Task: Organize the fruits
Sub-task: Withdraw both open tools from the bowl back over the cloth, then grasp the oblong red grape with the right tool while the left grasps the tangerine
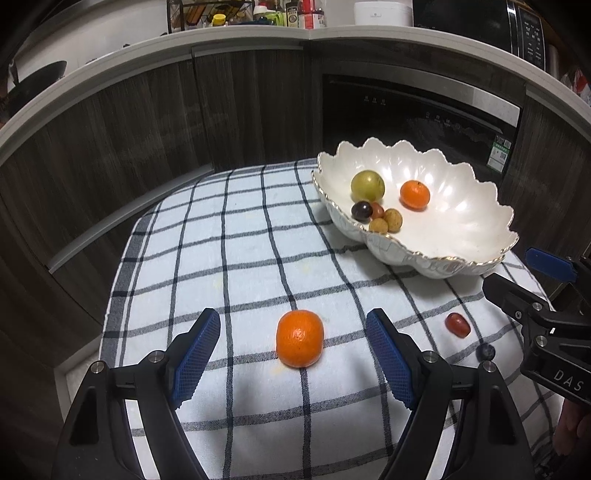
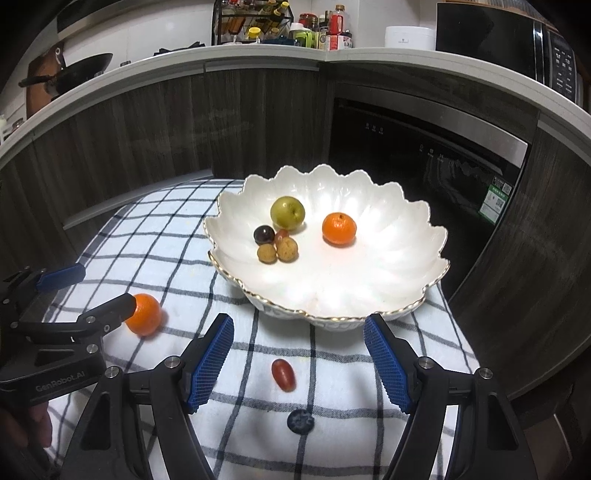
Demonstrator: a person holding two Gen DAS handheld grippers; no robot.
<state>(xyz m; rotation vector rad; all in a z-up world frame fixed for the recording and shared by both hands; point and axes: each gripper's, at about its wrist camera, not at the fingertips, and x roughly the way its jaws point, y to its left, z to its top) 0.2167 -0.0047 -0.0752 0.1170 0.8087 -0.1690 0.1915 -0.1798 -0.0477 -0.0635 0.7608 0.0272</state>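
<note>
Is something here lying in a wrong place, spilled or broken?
Three fruits lie loose on the checked cloth, outside the white bowl: a mandarin, a red grape and a blueberry. Nothing looks spilled or broken.

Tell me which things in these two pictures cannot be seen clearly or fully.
- Loose mandarin: right wrist view, its left side is hidden behind a finger of the left hand-held gripper.
- Small red fruit in the bowl: mostly hidden behind the two tan fruits; its kind is unclear.
- Labels on the counter bottles: too small to read.
</note>
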